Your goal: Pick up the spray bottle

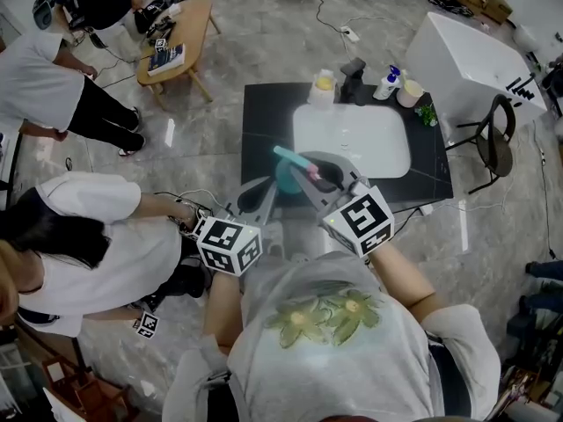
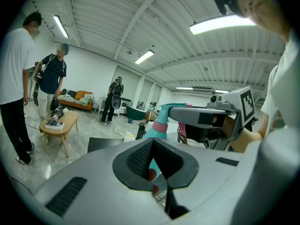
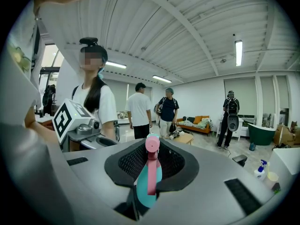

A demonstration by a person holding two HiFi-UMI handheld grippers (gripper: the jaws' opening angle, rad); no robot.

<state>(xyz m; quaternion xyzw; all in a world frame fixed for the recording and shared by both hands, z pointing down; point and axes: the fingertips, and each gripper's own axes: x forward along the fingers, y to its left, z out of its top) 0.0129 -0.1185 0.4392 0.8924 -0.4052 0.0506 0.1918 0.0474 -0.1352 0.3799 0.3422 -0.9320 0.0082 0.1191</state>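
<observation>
The spray bottle (image 1: 286,176) is teal with a pink trigger and collar, and it is held up over the near edge of the black table (image 1: 264,112). My right gripper (image 1: 303,172) is shut on it. In the right gripper view the bottle (image 3: 149,182) stands between the dark pads, with its pink head above them. My left gripper (image 1: 257,197) sits close beside the bottle on its left. In the left gripper view its pads stand a little apart and the teal bottle (image 2: 158,125) shows through the gap. Nothing is gripped between them.
The table carries a white sink basin (image 1: 369,143). Along its back edge are a pale bottle (image 1: 323,86), a small spray bottle (image 1: 387,83) and a cup (image 1: 409,93). A chair (image 1: 493,143) and a white tub (image 1: 457,55) stand at the right. People (image 1: 79,236) and a wooden table (image 1: 180,47) are at the left.
</observation>
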